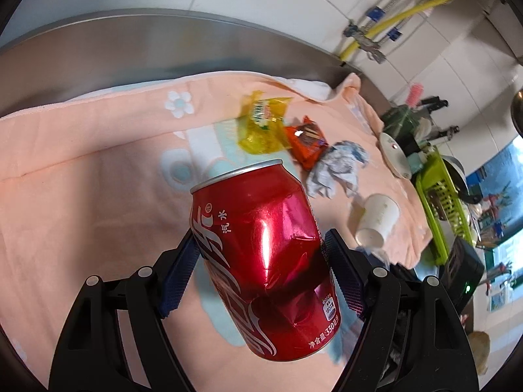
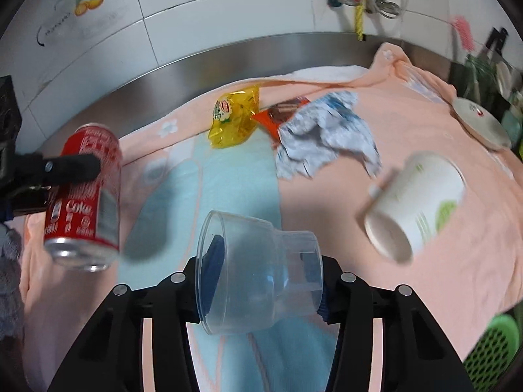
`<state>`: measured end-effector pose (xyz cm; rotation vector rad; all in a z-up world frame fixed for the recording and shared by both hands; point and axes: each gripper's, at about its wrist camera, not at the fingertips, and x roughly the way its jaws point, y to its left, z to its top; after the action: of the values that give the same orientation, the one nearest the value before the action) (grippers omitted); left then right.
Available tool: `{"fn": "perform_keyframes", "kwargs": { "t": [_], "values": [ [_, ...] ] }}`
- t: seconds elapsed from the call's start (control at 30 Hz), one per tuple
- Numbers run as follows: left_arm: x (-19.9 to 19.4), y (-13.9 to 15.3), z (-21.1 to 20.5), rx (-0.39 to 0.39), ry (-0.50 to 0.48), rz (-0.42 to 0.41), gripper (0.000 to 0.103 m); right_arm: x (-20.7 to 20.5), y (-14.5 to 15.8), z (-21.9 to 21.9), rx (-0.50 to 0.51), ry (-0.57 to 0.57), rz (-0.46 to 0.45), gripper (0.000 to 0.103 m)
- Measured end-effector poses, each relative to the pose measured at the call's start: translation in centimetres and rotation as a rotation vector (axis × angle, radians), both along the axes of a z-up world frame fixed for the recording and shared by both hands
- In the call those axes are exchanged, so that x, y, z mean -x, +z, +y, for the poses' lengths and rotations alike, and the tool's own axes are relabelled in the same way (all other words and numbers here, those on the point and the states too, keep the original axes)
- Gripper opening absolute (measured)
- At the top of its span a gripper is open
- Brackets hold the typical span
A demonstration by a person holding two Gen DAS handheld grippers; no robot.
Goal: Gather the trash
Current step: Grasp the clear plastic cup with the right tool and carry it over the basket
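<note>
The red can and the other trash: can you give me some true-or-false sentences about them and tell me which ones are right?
1. The left tongs hold a dented red cola can. True.
2. The right tongs are empty. False: they are shut on a clear plastic cup.
3. The white paper cup stands upright. False: it lies on its side on the peach towel.
4. A yellow wrapper lies beside an orange wrapper. True.
5. The crumpled paper is inside the paper cup. False: it lies on the towel, apart from the cup.
</note>
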<state>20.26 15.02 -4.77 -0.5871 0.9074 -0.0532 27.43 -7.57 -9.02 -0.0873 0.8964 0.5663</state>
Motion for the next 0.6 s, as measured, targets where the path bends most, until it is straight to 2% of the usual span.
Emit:
{"fn": "perform_keyframes", "kwargs": {
  "t": [0.17, 0.37, 0.6],
  "values": [
    [0.8, 0.4, -2.1, 0.005, -0.039, -0.007, 0.076, 2.2, -0.2, -2.5, -0.022, -0.04, 0.006, 0.047],
    [1.4, 1.0, -5.4, 0.002, -0.11, -0.02, 0.076, 5.9, 1.2, -6.5, -0.055, -0.1, -0.016, 0.047],
    [1.8, 1.7, -10.5, -0.001, -0.219, -0.038, 0.076, 9.6, 1.9, -13.9, -0.044, -0.238, -0.041, 0.047]
  ]
}}
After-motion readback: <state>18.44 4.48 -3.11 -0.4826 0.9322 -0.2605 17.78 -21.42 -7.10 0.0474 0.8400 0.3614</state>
